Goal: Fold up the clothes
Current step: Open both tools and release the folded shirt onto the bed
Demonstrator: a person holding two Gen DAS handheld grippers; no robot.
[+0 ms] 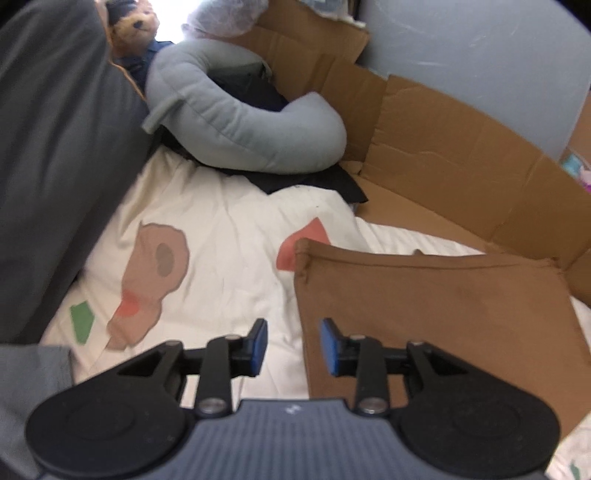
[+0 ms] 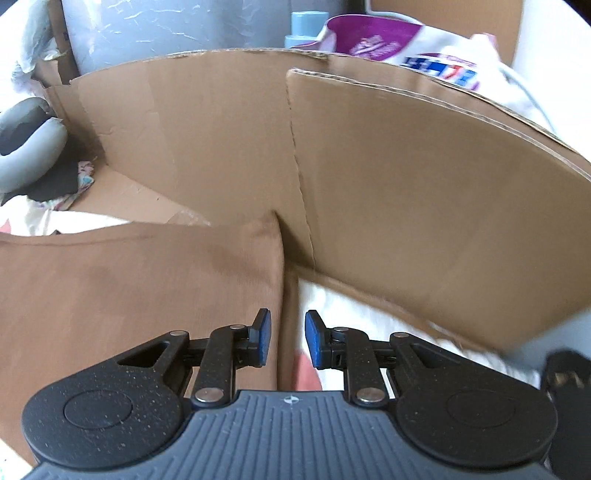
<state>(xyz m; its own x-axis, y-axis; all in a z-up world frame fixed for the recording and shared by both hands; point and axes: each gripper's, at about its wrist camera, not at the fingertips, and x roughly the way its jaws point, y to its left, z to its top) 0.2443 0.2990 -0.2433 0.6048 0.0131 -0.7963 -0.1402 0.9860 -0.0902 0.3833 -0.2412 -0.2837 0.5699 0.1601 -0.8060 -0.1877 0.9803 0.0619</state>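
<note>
A brown garment lies flat on a white printed bed cover; it fills the right half of the left wrist view. My left gripper is open above the garment's left edge, one pad over the cover and one over the cloth. In the right wrist view the same brown garment spreads to the left, and its right edge runs between the fingers of my right gripper, which is open. Neither gripper holds anything.
Flattened cardboard stands along the far side, also tall and close in the right wrist view as cardboard. A grey curved pillow, dark clothing and a plush bear lie at the back left. A dark grey fabric mass borders the left.
</note>
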